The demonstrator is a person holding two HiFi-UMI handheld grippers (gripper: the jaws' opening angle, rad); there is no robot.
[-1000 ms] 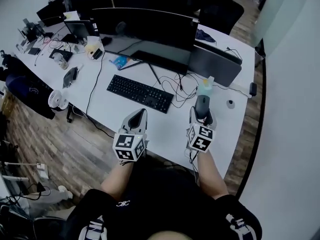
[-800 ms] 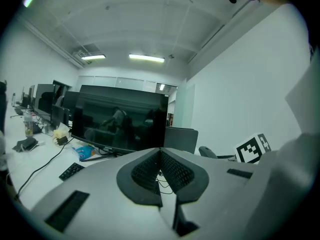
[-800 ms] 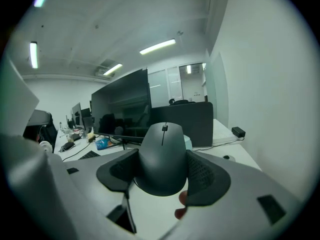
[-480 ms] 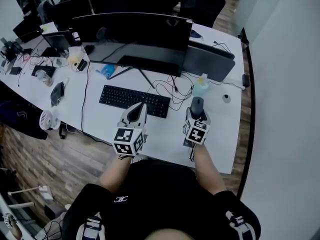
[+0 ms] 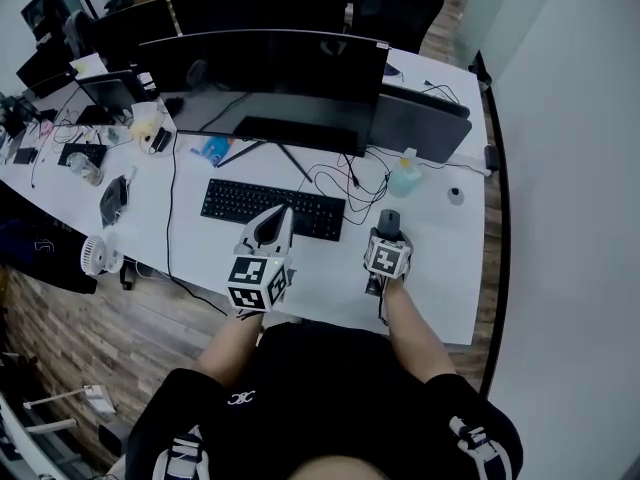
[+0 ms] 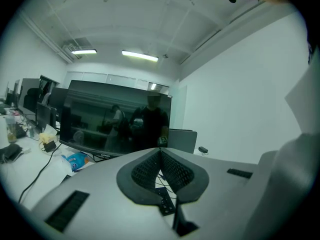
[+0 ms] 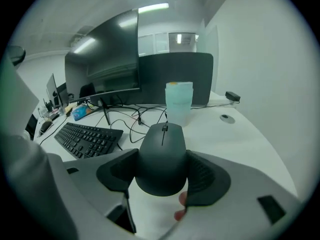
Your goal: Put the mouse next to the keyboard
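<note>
Pinching the black mouse [image 7: 162,144] by its sides, the right hand-held gripper [image 7: 162,173] is holding it low at the white surface [image 5: 440,258], near the right end of the keyboard [image 5: 272,209]. The left hand-held gripper [image 6: 160,157] is hovering with jaws pressed together, empty. Farther back, a pale bottle [image 7: 178,103] is standing before dark monitors [image 5: 262,78].

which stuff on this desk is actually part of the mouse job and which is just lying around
Part of the job:
mouse, clamped in the right claw
keyboard, to the mouse's left

Just lying about:
monitor
pale bottle
tangle of cables
blue packet
small white fan
</note>
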